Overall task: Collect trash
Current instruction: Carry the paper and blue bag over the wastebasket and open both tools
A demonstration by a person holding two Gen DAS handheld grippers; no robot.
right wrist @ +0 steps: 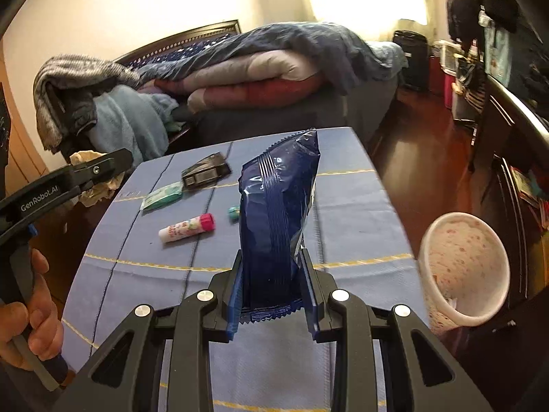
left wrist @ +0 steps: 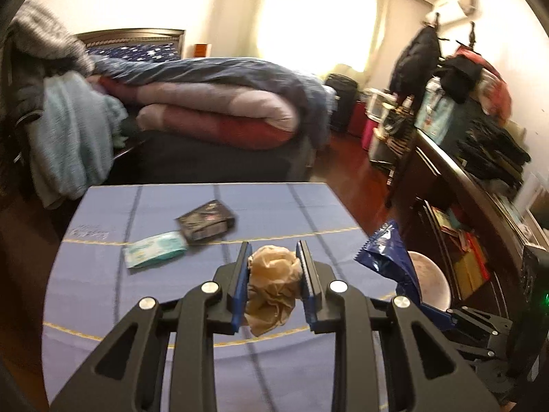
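My left gripper [left wrist: 273, 257] is shut on a crumpled brown paper ball [left wrist: 272, 283] and holds it above the blue tablecloth [left wrist: 137, 309]. My right gripper [right wrist: 272, 267] is shut on a dark blue snack bag [right wrist: 278, 223], which stands upright between the fingers. The bag also shows in the left wrist view [left wrist: 387, 257] at the right. The paper ball shows at the left in the right wrist view [right wrist: 97, 185]. On the cloth lie a black packet [left wrist: 207, 221], a pale green wipes packet [left wrist: 154, 249], a white tube with a pink cap [right wrist: 187, 228] and a small teal object [right wrist: 234, 213].
A white, pink-speckled bin [right wrist: 463, 267] stands off the table's right edge. A bed with piled quilts [left wrist: 219, 103] is behind the table. A dark dresser [left wrist: 480, 189] with clothes lines the right wall. Wooden floor lies between.
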